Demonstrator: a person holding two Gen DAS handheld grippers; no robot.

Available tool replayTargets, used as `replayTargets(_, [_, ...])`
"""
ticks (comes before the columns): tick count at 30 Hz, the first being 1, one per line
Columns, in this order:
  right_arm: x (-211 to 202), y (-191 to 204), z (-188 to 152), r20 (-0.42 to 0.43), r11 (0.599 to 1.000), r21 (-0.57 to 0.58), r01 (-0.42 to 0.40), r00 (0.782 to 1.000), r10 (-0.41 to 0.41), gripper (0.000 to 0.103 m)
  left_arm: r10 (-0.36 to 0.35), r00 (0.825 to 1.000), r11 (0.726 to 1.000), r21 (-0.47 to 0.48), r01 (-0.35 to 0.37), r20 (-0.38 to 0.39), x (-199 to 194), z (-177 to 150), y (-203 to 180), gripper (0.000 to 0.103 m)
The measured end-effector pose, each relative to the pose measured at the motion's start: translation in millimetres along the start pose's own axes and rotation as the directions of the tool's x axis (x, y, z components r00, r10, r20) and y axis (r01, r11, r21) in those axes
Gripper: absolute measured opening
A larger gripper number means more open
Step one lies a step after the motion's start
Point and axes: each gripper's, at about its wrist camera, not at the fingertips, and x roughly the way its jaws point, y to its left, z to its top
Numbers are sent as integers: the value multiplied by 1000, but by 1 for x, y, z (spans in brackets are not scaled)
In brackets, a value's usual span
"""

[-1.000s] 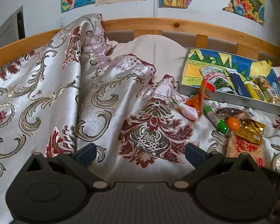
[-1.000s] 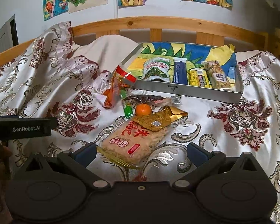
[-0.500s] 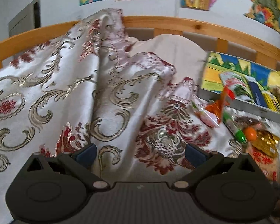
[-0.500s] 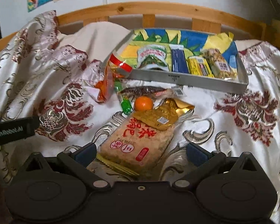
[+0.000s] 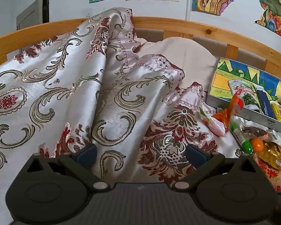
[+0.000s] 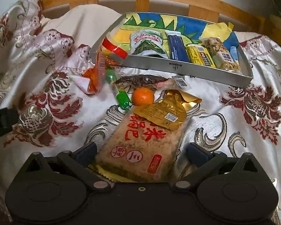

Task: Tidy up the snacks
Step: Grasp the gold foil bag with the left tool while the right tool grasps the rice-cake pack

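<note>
Two open claws over a bed strewn with snacks — the right one straddling a rice-cracker packet.

The right claw [image 6: 141, 152] is pitched down toward the bed, its fingers spread wide on either side of the rice-cracker packet [image 6: 140, 150], which lies flat on the brocade bedspread [image 6: 252, 123] and bears large red Chinese characters and red round seals; contact with the fingers cannot be judged. A gold foil pouch [image 6: 164, 112] with a small printed code label overlaps the packet's far end, just beside a mandarin [image 6: 143, 96] and a green-wrapped stick [image 6: 122, 97]. Beyond them stands the grey tray [image 6: 178, 67], holding a green-and-white pouch, a dark blue bar, a yellow packet and a nut bag — their print too small to read. The left claw [image 5: 141, 152] hangs level over bare bedspread to the left of the snacks, jaws apart and empty.
</note>
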Motion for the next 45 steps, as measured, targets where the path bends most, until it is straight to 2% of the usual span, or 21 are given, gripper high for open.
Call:
replayTargets(4, [-4,0,-6,15,996,-87,-6,1000,8,95,-17,1000,1000,-1,17,-6,0,-1,-1,102])
replayTargets(8, [-14,-15,-8,5,983,-176,-58,998,60,83,-58,998,998,-5,58,-7,-1,-1,-2,102])
replayTargets(13, [-30,-47,-9,-15,954,-237,-182,983,183,82,-124,992,992,9,124,-2,-6,-3,-9,102])
replayTargets(17, [-42,-61,-17,-16,912,-346,-221,973,230,82,-187,982,981,57,186,8,-11,-3,-24,102])
replayTargets(20, [-47,-69,-20,-14,890,-394,-230,970,244,82,-261,965,962,91,259,6,-15,0,-41,102])
replayTargets(24, [-50,-80,-20,-18,866,-443,-233,968,252,82,-382,924,913,154,378,-2,-15,6,-71,102])
replayTargets(26, [-52,-87,-19,-22,849,-475,-232,968,252,82,-457,889,869,200,454,-29,-14,8,-89,102])
replayTargets(29, [-54,-103,-20,-31,824,-518,-230,968,251,82,-534,840,800,266,538,-93,-8,7,-118,102])
replayTargets(31, [-54,-115,-21,-40,814,-535,-224,970,240,82,-552,823,767,304,565,-135,-2,5,-137,102])
replayTargets(33, [-51,-127,-21,-45,813,-538,-220,971,233,82,-554,813,741,340,579,-177,6,1,-152,102])
replayTargets(37, [-46,-150,-21,-54,813,-533,-233,969,242,82,-566,775,666,398,631,-280,22,-2,-178,101])
replayTargets(41, [-37,-167,-15,-49,824,-510,-246,965,257,82,-576,729,651,332,682,-368,43,4,-187,95])
replayTargets(44, [-30,-174,-8,-46,849,-455,-269,959,279,82,-572,712,638,325,698,-407,51,3,-192,89])
replayTargets(45, [-28,-175,-6,-44,854,-442,-275,957,286,83,-569,700,630,319,708,-431,54,2,-193,83])
